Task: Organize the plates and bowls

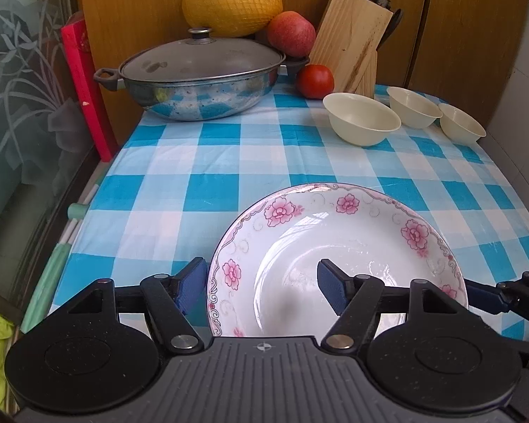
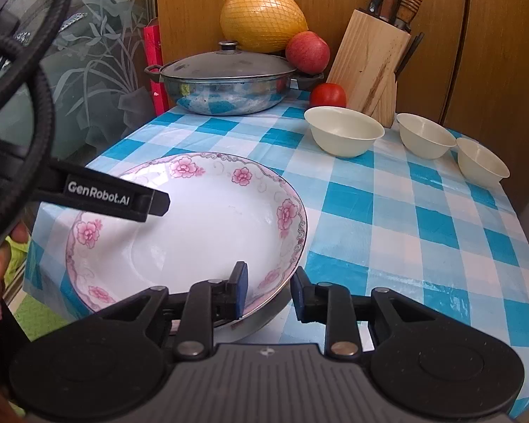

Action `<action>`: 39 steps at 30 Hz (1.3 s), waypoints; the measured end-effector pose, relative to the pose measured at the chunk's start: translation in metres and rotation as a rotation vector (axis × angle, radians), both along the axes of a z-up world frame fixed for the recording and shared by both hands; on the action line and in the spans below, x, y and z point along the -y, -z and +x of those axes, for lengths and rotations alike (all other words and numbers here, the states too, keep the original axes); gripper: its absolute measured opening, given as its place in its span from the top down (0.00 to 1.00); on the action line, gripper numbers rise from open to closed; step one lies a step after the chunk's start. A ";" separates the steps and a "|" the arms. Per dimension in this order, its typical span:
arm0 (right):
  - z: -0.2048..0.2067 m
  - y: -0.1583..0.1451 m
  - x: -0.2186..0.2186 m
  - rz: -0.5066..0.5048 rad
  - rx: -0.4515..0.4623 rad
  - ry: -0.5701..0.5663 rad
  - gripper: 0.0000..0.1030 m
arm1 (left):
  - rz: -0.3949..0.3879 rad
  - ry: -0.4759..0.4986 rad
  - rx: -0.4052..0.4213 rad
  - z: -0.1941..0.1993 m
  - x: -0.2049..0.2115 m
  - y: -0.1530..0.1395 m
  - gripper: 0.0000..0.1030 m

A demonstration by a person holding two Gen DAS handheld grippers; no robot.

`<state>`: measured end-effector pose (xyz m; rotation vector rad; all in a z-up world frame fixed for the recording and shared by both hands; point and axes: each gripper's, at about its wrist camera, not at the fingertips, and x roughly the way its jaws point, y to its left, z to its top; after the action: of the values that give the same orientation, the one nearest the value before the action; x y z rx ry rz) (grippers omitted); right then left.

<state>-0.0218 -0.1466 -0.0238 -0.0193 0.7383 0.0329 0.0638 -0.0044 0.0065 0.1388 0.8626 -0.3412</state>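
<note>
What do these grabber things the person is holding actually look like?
Each gripper, left and right, is matte black plastic with two round discs, silver rivets, a ribbed grey base and blue padded fingertips. One finger reads "GenRobot.AI" in white, and a black corrugated cable loops above it.

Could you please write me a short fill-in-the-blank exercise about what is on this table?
1. The cream bowls on the checked cloth number ____.
2. The flowers on the plate rim are ____.
3. The pot is covered by a ____.
4. The knives stand in a block made of ____.

Missing words: three; pink; lid; wood
</note>
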 end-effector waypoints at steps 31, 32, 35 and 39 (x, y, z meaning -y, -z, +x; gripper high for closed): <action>0.134 -0.039 0.135 0.376 0.021 0.278 0.71 | -0.095 0.020 -0.056 0.128 0.106 -0.030 0.25; 0.144 -0.038 0.139 0.373 0.021 0.290 0.71 | -0.094 0.015 -0.065 0.136 0.111 -0.025 0.25; 0.174 -0.030 0.149 0.385 -0.013 0.314 0.71 | -0.090 -0.012 -0.116 0.159 0.121 -0.008 0.30; 0.204 -0.013 0.156 0.415 -0.063 0.340 0.78 | -0.134 -0.010 -0.195 0.181 0.128 0.008 0.38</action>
<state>0.1819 -0.3028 -0.0107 0.5047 0.7782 -0.1389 0.2447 -0.1319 -0.0011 -0.0239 1.0296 -0.4065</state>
